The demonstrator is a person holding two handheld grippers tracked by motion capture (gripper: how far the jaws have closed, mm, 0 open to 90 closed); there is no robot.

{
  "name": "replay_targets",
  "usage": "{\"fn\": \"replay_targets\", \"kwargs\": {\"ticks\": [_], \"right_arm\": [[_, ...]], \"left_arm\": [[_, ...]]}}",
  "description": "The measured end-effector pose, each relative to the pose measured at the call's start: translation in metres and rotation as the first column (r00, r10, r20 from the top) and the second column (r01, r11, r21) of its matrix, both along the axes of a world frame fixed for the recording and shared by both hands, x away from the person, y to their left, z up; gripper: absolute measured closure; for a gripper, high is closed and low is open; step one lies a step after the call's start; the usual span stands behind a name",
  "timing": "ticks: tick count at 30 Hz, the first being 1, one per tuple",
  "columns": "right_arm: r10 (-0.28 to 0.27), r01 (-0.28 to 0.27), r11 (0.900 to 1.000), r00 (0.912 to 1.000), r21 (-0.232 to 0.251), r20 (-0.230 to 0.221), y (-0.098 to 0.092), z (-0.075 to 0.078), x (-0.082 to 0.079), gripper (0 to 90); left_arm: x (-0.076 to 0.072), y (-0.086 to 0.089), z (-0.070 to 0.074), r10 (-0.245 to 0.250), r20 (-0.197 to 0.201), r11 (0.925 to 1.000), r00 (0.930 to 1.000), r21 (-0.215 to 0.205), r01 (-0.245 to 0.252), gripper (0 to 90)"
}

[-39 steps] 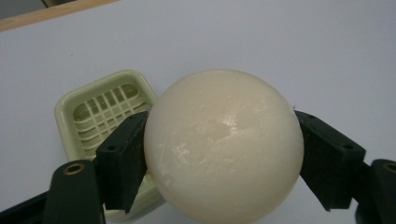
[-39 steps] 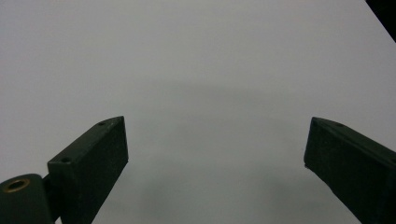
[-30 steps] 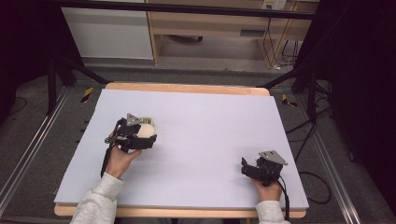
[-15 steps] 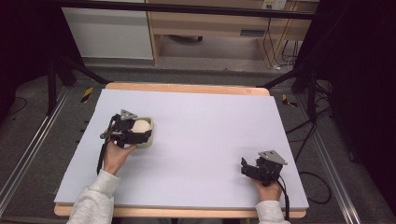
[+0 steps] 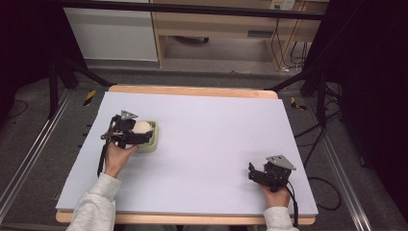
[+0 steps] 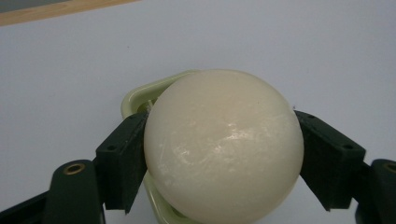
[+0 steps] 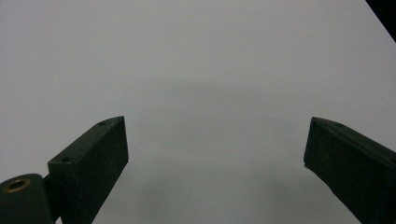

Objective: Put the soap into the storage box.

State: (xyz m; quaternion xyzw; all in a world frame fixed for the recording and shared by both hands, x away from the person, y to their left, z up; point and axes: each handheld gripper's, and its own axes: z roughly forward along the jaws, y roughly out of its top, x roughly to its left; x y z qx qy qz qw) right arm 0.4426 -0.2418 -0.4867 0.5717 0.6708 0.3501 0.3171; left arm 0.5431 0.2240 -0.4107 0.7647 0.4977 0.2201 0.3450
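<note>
**Two Grippers: Left Loaded, Right Unloaded**

One smooth cream-white ball (image 6: 223, 148) sits clamped between the two black fingers (image 6: 122, 158) of the left gripper (image 5: 135, 134). Each finger presses a flank of the ball, one on either side at its widest part. The ball is over a pale green, rounded-corner plastic dish (image 5: 150, 139); the dish rim shows behind and beneath the ball in the left gripper view. Whether the ball touches the dish cannot be told.

The right gripper (image 5: 251, 172) rests low at the near right of the table, well apart from the ball. Its fingers (image 7: 91, 161) are spread wide with nothing between them.

The table (image 5: 216, 130) carries a pale lavender-white sheet with a wooden edge along the far side. Beyond it stand a light wooden cabinet (image 5: 216, 29), dark frame legs and trailing cables on a grey floor.
</note>
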Motion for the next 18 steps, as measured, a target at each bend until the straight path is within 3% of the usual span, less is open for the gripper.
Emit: {"fn": "replay_targets", "kwargs": {"ticks": [5,18], "right_arm": [[0.001,-0.001,1.000,1.0000,0.003,0.000,0.000,0.000,0.000,6.8],[-0.001,0.001,1.000,1.0000,0.001,0.000,0.000,0.000,0.000,6.8]], "left_arm": [[0.004,0.003,-0.003,0.009,0.003,0.9999,1.0000,-0.008,-0.009,24.0],[0.015,0.001,-0.014,0.008,-0.022,0.9999,0.9997,0.015,-0.008,24.0]]}}
